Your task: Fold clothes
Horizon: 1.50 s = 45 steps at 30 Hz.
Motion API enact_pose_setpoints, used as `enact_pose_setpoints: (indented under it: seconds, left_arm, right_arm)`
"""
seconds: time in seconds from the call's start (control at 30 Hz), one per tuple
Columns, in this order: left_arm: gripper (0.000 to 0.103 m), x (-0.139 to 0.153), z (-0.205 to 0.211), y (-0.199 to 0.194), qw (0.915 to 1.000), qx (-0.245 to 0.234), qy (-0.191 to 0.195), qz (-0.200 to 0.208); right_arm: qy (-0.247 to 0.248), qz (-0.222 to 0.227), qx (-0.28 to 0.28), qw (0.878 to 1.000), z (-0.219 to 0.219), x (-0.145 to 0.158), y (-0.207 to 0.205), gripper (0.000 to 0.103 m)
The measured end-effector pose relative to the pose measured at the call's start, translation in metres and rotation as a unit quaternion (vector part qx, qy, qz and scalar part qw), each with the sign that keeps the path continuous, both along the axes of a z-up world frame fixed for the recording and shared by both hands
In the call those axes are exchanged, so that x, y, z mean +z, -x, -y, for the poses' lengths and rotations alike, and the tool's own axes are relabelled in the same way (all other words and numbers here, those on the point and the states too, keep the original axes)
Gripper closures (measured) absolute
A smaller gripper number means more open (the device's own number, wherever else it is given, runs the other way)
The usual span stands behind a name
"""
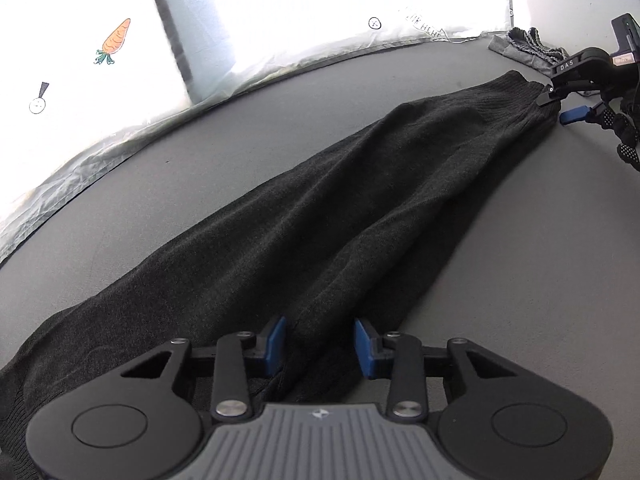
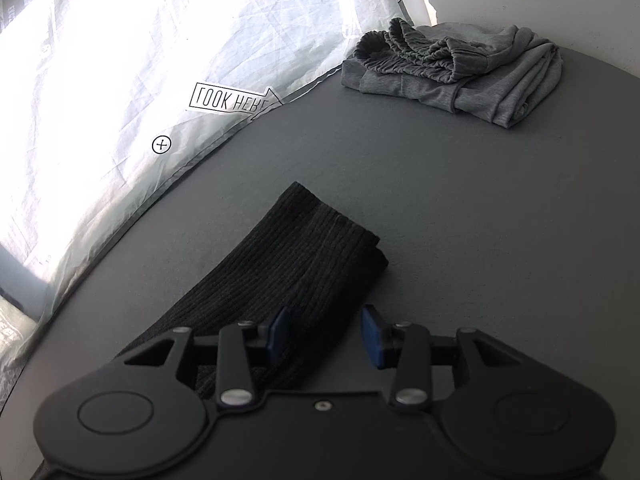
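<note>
A dark knit garment (image 1: 320,208) lies stretched flat on the grey table (image 1: 160,184). The left gripper (image 1: 320,346) and the right gripper (image 2: 324,334) stand open over opposite ends.

The left claw (image 1: 320,346) straddled a fold of the dark knit trousers (image 1: 320,208) stretched across the grey worktop (image 1: 500,264), its blue pads (image 1: 276,344) visibly apart.
</note>
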<state>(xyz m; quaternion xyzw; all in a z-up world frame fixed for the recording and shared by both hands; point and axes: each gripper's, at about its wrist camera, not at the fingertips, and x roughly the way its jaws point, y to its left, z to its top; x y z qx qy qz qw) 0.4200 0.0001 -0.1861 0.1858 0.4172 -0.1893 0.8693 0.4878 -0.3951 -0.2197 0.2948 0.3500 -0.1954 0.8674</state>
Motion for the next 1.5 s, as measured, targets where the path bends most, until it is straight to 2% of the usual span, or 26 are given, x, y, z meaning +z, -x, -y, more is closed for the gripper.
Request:
enact_pose_setpoints:
  seconds: [0.1,0.17,0.2,0.33,0.43,0.53,0.6,0.63,0.67,0.7,0.77,0.8,0.83,0.9,0.97,1.03,1.07,1.1,1.2,1.3,1.33,1.4,1.5]
  left_arm:
    - [0.099,0.003,0.003,0.007,0.9995,-0.028,-0.010,0.012]
    - [0.100,0.011,-0.001,0.013,0.9991,-0.038,-0.004,0.017]
    - [0.101,0.015,-0.003,0.016,0.9990,-0.041,0.000,0.018]
    - [0.100,0.030,-0.013,0.030,0.9987,-0.046,0.017,0.016]
    - [0.098,0.013,-0.008,0.036,0.9989,-0.047,-0.005,0.004]
    - [0.092,0.002,-0.003,0.035,0.9989,-0.041,-0.019,-0.015]
    - [0.079,0.007,-0.006,0.028,0.9990,-0.026,0.008,-0.035]
    - [0.074,0.012,-0.009,0.024,0.9985,-0.017,0.031,-0.042]
    - [0.066,0.017,-0.013,0.020,0.9974,-0.004,0.054,-0.047]
    - [0.054,0.022,-0.015,0.015,0.9962,0.012,0.072,-0.049]
    - [0.038,0.028,-0.017,0.005,0.9935,0.045,0.094,-0.047]
    - [0.033,0.030,-0.016,0.000,0.9923,0.061,0.097,-0.045]
    - [0.032,0.029,-0.015,-0.005,0.9920,0.077,0.091,-0.043]
    - [0.022,0.026,-0.011,-0.014,0.9904,0.107,0.079,-0.038]
    - [0.022,0.023,-0.007,-0.023,0.9889,0.132,0.059,-0.034]
    - [0.022,0.013,-0.001,-0.031,0.9895,0.140,0.014,-0.034]
    - [0.021,0.009,0.002,-0.034,0.9893,0.141,-0.004,-0.035]
    - [0.014,0.006,0.003,-0.035,0.9893,0.142,-0.012,-0.032]
    - [0.000,0.002,-0.002,-0.037,0.9845,0.173,-0.009,-0.027]
    - [0.000,0.001,-0.020,-0.043,0.9721,0.221,0.051,-0.061]
    - [0.000,0.000,-0.022,-0.043,0.9715,0.222,0.057,-0.060]
    - [0.000,0.001,-0.023,-0.041,0.9716,0.222,0.060,-0.055]
    - [0.000,0.001,-0.021,-0.039,0.9720,0.222,0.061,-0.046]
  right_arm:
    - [-0.031,0.009,-0.013,0.999,0.008,-0.002,-0.002,0.060]
    - [-0.048,0.011,-0.017,0.999,0.014,-0.004,-0.004,0.095]
    - [-0.051,0.013,-0.017,0.998,0.016,-0.004,-0.004,0.096]
    - [-0.047,0.027,-0.015,0.998,0.018,0.002,-0.001,0.098]
    - [-0.037,0.019,-0.013,0.999,0.016,-0.002,0.001,0.098]
    - [-0.042,0.015,-0.022,0.999,0.017,-0.008,0.002,0.093]
    - [-0.039,0.012,-0.024,0.999,0.018,-0.006,0.002,0.084]
    - [-0.027,0.010,-0.026,0.999,0.019,-0.004,0.002,0.074]
    - [-0.014,0.009,-0.027,0.999,0.019,-0.002,0.002,0.065]
    - [-0.007,0.009,-0.028,1.000,0.021,-0.001,0.002,0.064]
    - [-0.015,0.010,-0.032,0.999,0.026,-0.003,0.003,0.064]
    - [-0.018,0.013,-0.033,0.999,0.028,-0.004,0.003,0.065]
    - [-0.021,0.016,-0.034,0.999,0.030,-0.004,0.004,0.064]
    - [-0.018,0.018,-0.031,0.999,0.030,-0.004,0.003,0.062]
    - [-0.012,0.019,-0.028,0.999,0.029,-0.005,0.000,0.056]
    - [-0.010,0.022,-0.026,0.999,0.027,-0.005,-0.003,0.052]
    - [-0.014,0.026,-0.029,0.999,0.028,-0.006,-0.004,0.052]
    - [-0.023,0.030,-0.032,0.999,0.030,-0.007,-0.004,0.052]
    - [-0.056,0.046,-0.042,0.997,0.036,-0.010,-0.006,0.060]
    - [-0.063,0.051,-0.036,0.996,0.038,-0.010,-0.009,0.065]
    - [-0.063,0.053,-0.031,0.996,0.037,-0.010,-0.010,0.070]
    - [-0.065,0.056,-0.019,0.996,0.037,-0.010,-0.012,0.088]
    - [-0.058,0.066,-0.003,0.996,0.034,-0.003,-0.013,0.091]
